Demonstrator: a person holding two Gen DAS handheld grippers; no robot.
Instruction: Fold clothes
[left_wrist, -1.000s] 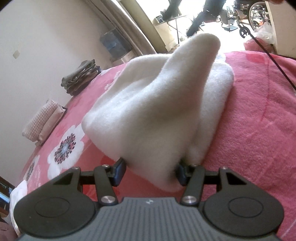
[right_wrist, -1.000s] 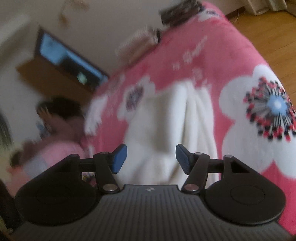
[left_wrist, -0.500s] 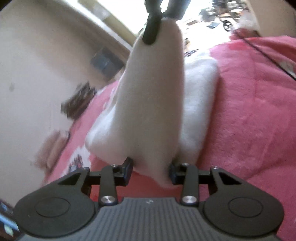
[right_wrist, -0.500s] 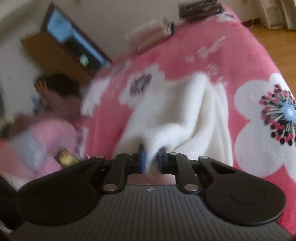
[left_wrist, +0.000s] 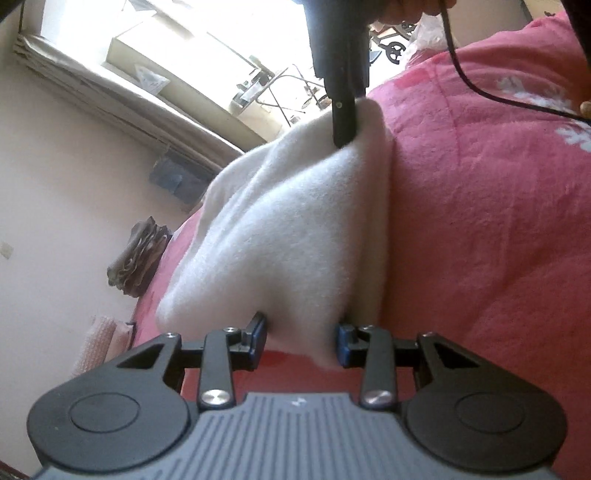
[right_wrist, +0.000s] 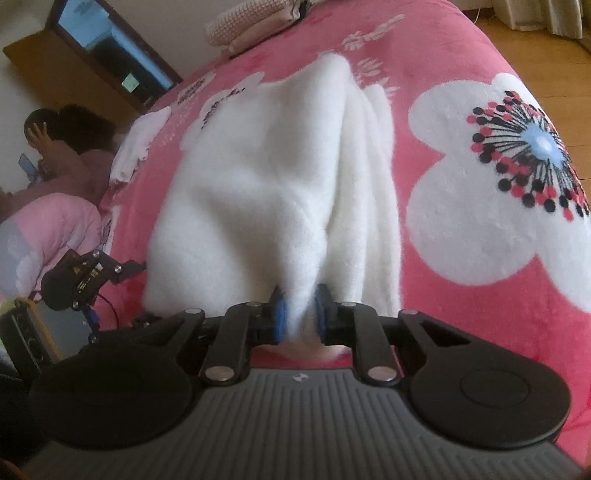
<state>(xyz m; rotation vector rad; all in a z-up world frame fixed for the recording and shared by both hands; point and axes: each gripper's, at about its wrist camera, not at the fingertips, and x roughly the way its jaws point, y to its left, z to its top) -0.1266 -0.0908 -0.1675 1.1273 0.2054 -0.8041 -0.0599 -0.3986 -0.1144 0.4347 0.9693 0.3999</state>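
A white fleece garment (left_wrist: 288, 229) lies on a pink flowered bedspread (left_wrist: 480, 240), pulled up into a tent. My left gripper (left_wrist: 300, 338) is shut on a thick bunch of its near edge. At the far, raised end of the garment the right gripper (left_wrist: 343, 125) comes down from above and pinches the cloth. In the right wrist view the garment (right_wrist: 258, 177) stretches away over the bedspread (right_wrist: 461, 184), and my right gripper (right_wrist: 300, 317) is shut on a fold of it, blue pads pressed into the fleece.
A dark folded stack (left_wrist: 138, 264) and a pale knit bundle (right_wrist: 255, 18) sit at the bed's far side. A person (right_wrist: 70, 147) sits at the left beside the bed. A black cable (left_wrist: 480, 88) hangs over the bedspread. Wooden floor (right_wrist: 546, 55) lies beyond the bed.
My right gripper went from open to shut on the garment's edge. The left jaws narrowed onto the cloth. The garment's pinched end has been lifted off the bedspread.
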